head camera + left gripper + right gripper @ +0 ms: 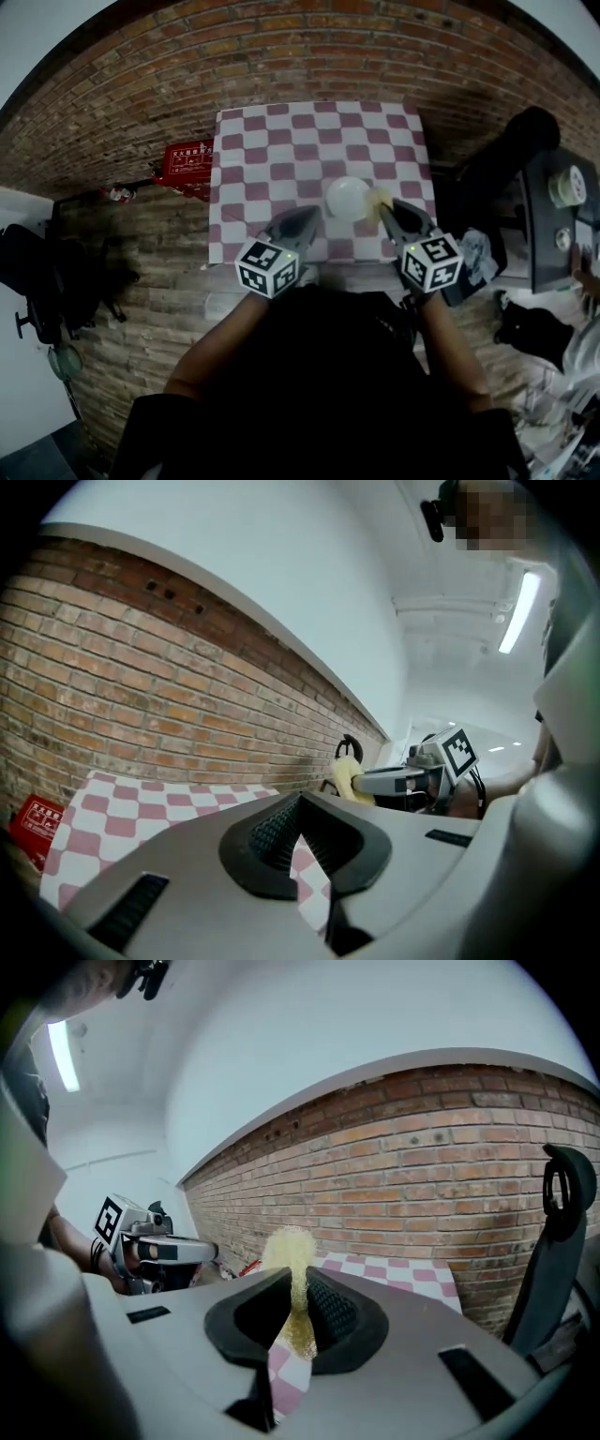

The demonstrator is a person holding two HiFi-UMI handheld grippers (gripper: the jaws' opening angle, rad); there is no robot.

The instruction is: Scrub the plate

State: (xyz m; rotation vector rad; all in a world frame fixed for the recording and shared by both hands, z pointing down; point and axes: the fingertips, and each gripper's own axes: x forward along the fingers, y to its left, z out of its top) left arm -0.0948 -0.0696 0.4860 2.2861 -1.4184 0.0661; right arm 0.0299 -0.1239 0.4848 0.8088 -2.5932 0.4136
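A white plate point(348, 198) lies on the red-and-white checkered tablecloth point(272, 141), toward its near right part. My left gripper point(313, 214) hangs just left of the plate; in the left gripper view its jaws point(298, 806) stand shut with nothing between them, and only cloth shows below. My right gripper point(386, 212) is at the plate's right edge, shut on a yellow sponge point(380, 197). The sponge point(291, 1252) sticks up from between the right gripper's pads point(323, 1307). Each gripper shows in the other's view: the right gripper point(375, 782) with the sponge point(348, 778), and the left gripper point(173, 1251).
A red box point(185, 161) lies on the brick floor left of the table, also in the left gripper view point(33, 822). A black chair point(506, 150) stands at the table's right side. A brick wall point(450, 1166) runs behind the table.
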